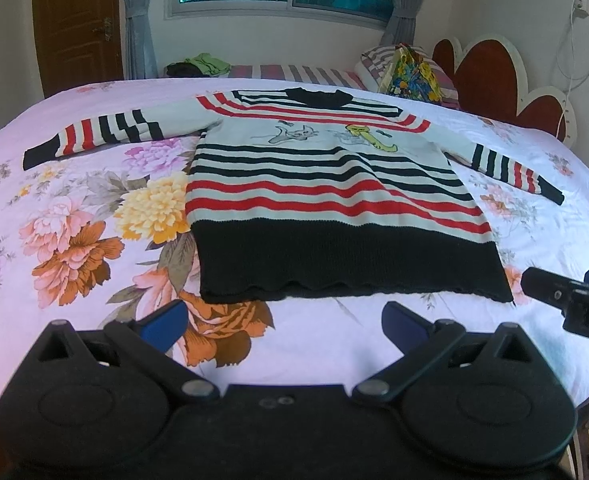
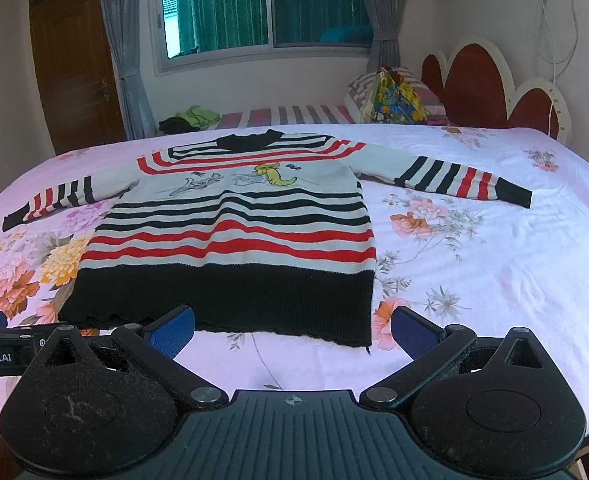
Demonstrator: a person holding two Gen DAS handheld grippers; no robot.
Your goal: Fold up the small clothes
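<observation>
The left claw [image 1: 286,326] is spread wide, its two blue-padded fingers [image 1: 164,326] well apart with nothing between them, pointing forward and held level and low at the near edge of the scene. The right claw [image 2: 292,330] is likewise spread wide and empty, its blue pads [image 2: 414,330] far from each other, pointing the same way. The two claws sit side by side: the right one's black body shows at the right edge of the left wrist view, and the left one's at the left edge of the right wrist view.
</observation>
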